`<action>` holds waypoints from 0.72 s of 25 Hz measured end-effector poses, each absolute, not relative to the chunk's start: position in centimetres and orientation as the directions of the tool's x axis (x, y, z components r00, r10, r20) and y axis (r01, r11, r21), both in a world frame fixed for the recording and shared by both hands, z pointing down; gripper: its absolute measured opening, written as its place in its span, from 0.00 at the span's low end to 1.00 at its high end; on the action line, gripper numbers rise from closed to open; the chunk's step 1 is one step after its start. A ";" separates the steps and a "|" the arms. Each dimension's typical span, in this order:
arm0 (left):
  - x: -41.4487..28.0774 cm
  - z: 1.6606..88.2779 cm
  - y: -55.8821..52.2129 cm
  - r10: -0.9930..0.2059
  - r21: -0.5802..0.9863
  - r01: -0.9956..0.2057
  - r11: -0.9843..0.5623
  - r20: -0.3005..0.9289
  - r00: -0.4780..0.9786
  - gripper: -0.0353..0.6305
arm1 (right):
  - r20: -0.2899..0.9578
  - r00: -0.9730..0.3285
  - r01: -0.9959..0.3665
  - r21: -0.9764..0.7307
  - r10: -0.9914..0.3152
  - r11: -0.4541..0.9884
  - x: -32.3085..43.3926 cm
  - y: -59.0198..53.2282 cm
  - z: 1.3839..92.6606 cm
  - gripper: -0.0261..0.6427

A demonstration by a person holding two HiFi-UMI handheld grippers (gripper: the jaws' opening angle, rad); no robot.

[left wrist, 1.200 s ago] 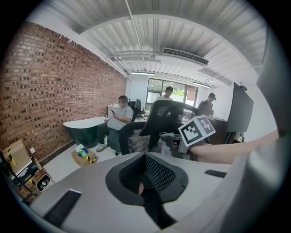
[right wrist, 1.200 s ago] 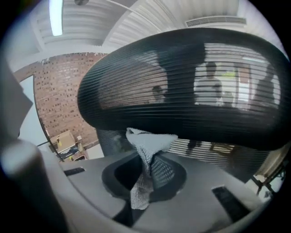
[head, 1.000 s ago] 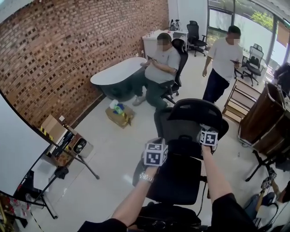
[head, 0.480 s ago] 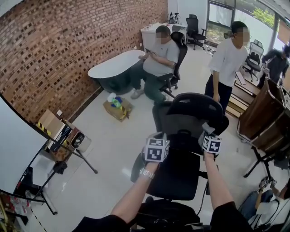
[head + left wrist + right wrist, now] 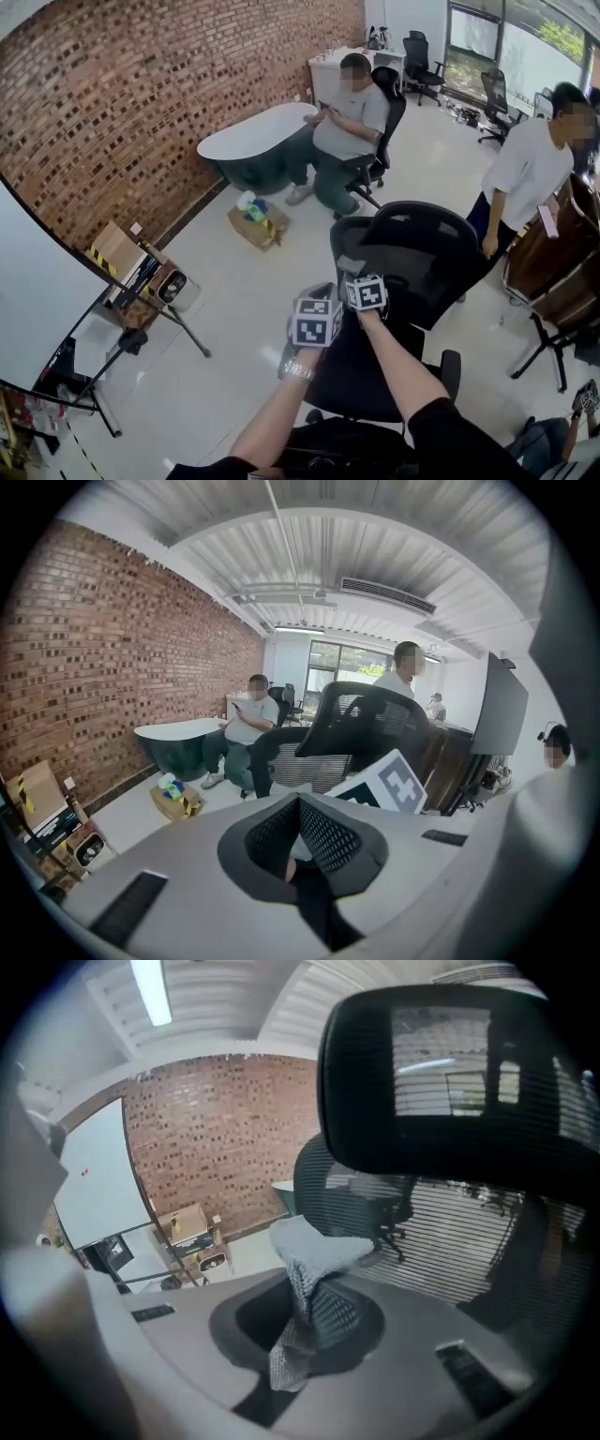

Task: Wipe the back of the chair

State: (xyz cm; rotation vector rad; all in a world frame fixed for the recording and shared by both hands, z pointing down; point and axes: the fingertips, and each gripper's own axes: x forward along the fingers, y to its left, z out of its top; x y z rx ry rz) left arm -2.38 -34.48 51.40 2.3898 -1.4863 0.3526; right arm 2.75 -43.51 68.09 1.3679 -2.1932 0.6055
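Note:
A black mesh office chair (image 5: pixel 422 248) stands in front of me with its back towards me. My right gripper (image 5: pixel 354 274) is shut on a grey cloth (image 5: pixel 314 1255), which lies against the left edge of the chair back (image 5: pixel 450 1241), below the headrest (image 5: pixel 450 1063). In the head view a corner of the cloth (image 5: pixel 349 265) shows above the marker cube. My left gripper (image 5: pixel 322 298) hovers just left of the right one, over the chair's seat, its jaws shut with nothing seen between them. In the left gripper view the chair (image 5: pixel 366 724) stands ahead and the right gripper's cube (image 5: pixel 392 785) is close by.
A seated person (image 5: pixel 349 127) sits by a white-topped green tub (image 5: pixel 253 150) at the back. A standing person (image 5: pixel 530 173) is right of the chair, near wooden furniture (image 5: pixel 562 267). A cardboard box (image 5: pixel 258 225) and a tripod stand (image 5: pixel 155 323) are on the floor to the left.
My right gripper has moved with the cloth from the right side of the chair back across to its left, close to the left gripper. The standing person has shifted right.

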 end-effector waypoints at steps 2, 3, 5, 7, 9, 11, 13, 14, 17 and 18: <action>-2.9 51.7 -34.4 -0.829 0.128 -0.905 -0.405 0.366 0.422 0.06 | 0.656 -0.353 -0.917 -0.101 -0.668 0.385 3.6 -44.4 70.0 0.08; -3.1 51.8 -34.5 -0.831 0.127 -0.907 -0.400 0.368 0.418 0.06 | 0.669 -0.334 -0.924 -0.092 -0.664 0.371 4.6 -44.8 70.7 0.08; -3.8 52.1 -34.7 -0.833 0.124 -0.912 -0.392 0.373 0.409 0.06 | 0.675 -0.293 -0.941 -0.078 -0.677 0.329 7.1 -45.4 71.2 0.08; -4.6 52.2 -35.3 -0.837 0.120 -0.916 -0.382 0.376 0.398 0.06 | 0.662 -0.237 -0.963 -0.061 -0.711 0.264 10.5 -45.9 70.8 0.08; -5.0 52.2 -35.9 -0.838 0.123 -0.917 -0.378 0.375 0.396 0.06 | 0.630 -0.157 -0.982 -0.016 -0.760 0.189 15.0 -45.9 69.2 0.08; -4.7 52.3 -36.2 -0.835 0.132 -0.913 -0.385 0.371 0.406 0.06 | 0.605 -0.074 -0.991 0.046 -0.792 0.128 19.7 -45.0 68.1 0.08; -3.8 52.7 -36.4 -0.826 0.145 -0.906 -0.399 0.372 0.423 0.06 | 0.602 -0.004 -0.993 0.095 -0.798 0.076 24.5 -43.2 68.1 0.08; -3.3 52.9 -36.5 -0.822 0.149 -0.902 -0.405 0.373 0.431 0.06 | 0.604 0.032 -0.993 0.113 -0.797 0.046 27.0 -42.2 68.3 0.08; -2.4 53.0 -36.8 -0.815 0.156 -0.895 -0.417 0.372 0.445 0.06 | 0.620 0.128 -0.988 0.152 -0.774 -0.043 33.4 -40.0 69.1 0.08; -2.3 52.9 -36.8 -0.813 0.158 -0.893 -0.421 0.371 0.449 0.06 | 0.628 0.157 -0.984 0.162 -0.762 -0.069 35.1 -39.4 69.4 0.08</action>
